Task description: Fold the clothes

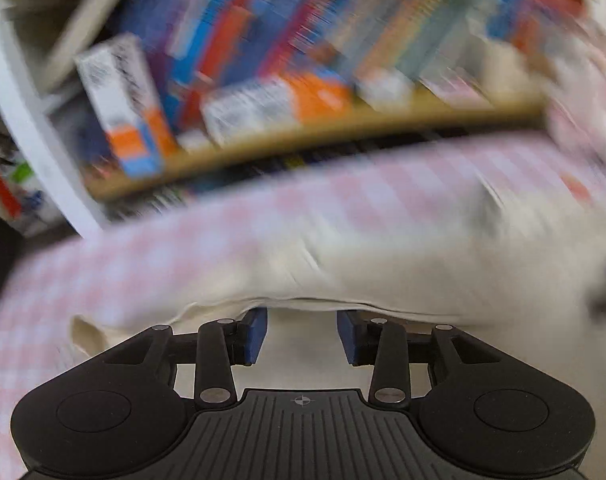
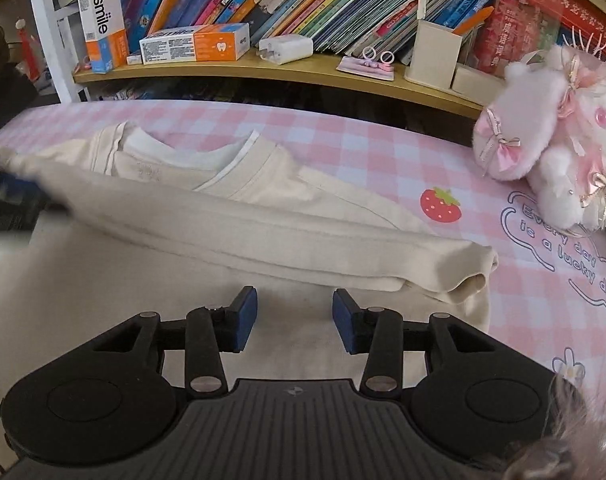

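Observation:
A cream sweatshirt (image 2: 231,220) lies on the pink checked table cover (image 2: 363,140), its collar toward the shelf and a sleeve folded across the body. My right gripper (image 2: 294,312) is open and empty, just above the garment's near part. In the blurred left wrist view my left gripper (image 1: 302,334) is open, its blue pads at a folded cream edge (image 1: 303,300) of the sweatshirt. The fold covers the pad tips. The left gripper also shows as a dark blur at the left edge of the right wrist view (image 2: 7,204).
A wooden shelf (image 2: 263,72) behind the table holds books, toothpaste boxes (image 2: 195,44), a white charger and a cream box. A pink plush toy (image 2: 551,152) sits at the right on the cover. A white frame post (image 2: 43,28) stands at the far left.

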The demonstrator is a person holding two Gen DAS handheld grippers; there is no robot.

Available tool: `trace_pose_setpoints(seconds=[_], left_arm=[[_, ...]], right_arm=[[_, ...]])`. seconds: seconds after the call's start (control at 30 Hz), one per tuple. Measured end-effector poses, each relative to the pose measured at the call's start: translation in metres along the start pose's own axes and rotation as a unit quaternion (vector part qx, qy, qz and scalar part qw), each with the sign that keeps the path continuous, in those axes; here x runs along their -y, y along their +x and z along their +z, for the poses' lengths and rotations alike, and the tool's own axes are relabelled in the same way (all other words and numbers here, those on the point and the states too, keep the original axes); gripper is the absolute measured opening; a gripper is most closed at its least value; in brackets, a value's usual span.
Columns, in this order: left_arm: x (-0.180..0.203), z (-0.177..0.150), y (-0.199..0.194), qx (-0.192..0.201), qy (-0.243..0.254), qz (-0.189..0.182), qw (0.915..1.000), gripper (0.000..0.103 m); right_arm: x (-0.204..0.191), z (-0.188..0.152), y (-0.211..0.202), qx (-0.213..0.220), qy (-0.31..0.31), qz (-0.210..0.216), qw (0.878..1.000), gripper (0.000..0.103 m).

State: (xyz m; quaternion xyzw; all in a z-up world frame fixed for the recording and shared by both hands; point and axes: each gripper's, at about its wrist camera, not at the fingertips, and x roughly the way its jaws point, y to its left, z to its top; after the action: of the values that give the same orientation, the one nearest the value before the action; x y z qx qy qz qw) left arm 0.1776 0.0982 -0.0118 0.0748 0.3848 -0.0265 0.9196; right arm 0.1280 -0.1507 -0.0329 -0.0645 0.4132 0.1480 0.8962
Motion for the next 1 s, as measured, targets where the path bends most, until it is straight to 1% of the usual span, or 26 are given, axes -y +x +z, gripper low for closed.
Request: trace_pose_setpoints(seconds=[0.03,0.1,0.17,0.23,0.3,0.37,0.47,0.5,0.57,0.63,0.67,0.7,0.77,0.83,0.87,0.93,1.0], left_arm=[[-0.010,0.008,0.005,0.010,-0.032,-0.008,0.9994,0.038],[-0.034,0.020,0.013,0.017,-0.102,-0.023,0.9944,0.038],[-0.049,0.020,0.009,0.021,-0.137,-0.023,0.9902,0.038],[-0.052,0.011,-0.005,0.033,-0.136,-0.033,0.9896,0.038],[-0.045,-0.006,-0.019,0.037,-0.110,-0.059,0.9915,0.039],[-0.037,-0.026,-0.032,0.037,-0.073,-0.072,0.9940,0.039],[-0.021,-0.060,-0.049,0.028,-0.024,-0.067,0.9971,0.040],[-0.019,-0.071,-0.052,0.019,-0.014,-0.062,0.9978,0.040],[-0.023,-0.087,-0.050,-0.005,-0.016,-0.049,0.9987,0.040],[-0.037,-0.099,-0.055,-0.013,-0.041,-0.025,0.9988,0.040],[-0.045,-0.105,-0.058,-0.017,-0.055,-0.013,0.9982,0.040],[-0.055,-0.112,-0.064,-0.018,-0.077,-0.002,0.9969,0.040],[-0.078,-0.117,-0.077,-0.016,-0.114,0.019,0.9931,0.040],[-0.097,-0.128,-0.089,-0.021,-0.154,0.023,0.9876,0.040],[-0.106,-0.134,-0.095,-0.024,-0.176,0.022,0.9839,0.040],[-0.123,-0.146,-0.107,-0.031,-0.219,0.019,0.9750,0.040],[-0.137,-0.160,-0.116,-0.039,-0.264,0.014,0.9637,0.039]], right_arm=[[0.000,0.000,0.000,-0.001,-0.001,0.001,1.000,0.040],[-0.001,0.000,0.000,-0.002,0.000,0.001,1.000,0.040],[-0.001,0.000,0.000,0.000,0.002,0.000,1.000,0.040],[0.000,-0.001,-0.001,0.001,0.006,0.001,1.000,0.040],[0.000,0.000,-0.001,0.002,0.010,0.003,1.000,0.040],[0.001,0.001,-0.001,0.003,0.014,0.002,1.000,0.040],[0.008,0.002,-0.001,0.009,0.027,0.001,1.000,0.040],[0.012,0.003,-0.001,0.013,0.032,0.001,0.999,0.040],[0.026,0.006,0.004,0.009,0.041,-0.007,0.999,0.040],[0.045,0.009,0.010,0.008,0.046,-0.028,0.998,0.040],[0.055,0.010,0.013,0.011,0.051,-0.037,0.998,0.034],[0.065,0.012,0.013,0.014,0.059,-0.050,0.997,0.035],[0.079,0.014,0.011,0.005,0.075,-0.130,0.989,0.037],[0.091,0.008,0.000,0.001,0.110,-0.140,0.984,0.038],[0.095,0.002,-0.009,0.002,0.134,-0.114,0.984,0.038],[0.095,-0.012,-0.027,0.005,0.153,-0.073,0.986,0.039],[0.087,-0.028,-0.043,0.000,0.148,-0.063,0.987,0.039]])
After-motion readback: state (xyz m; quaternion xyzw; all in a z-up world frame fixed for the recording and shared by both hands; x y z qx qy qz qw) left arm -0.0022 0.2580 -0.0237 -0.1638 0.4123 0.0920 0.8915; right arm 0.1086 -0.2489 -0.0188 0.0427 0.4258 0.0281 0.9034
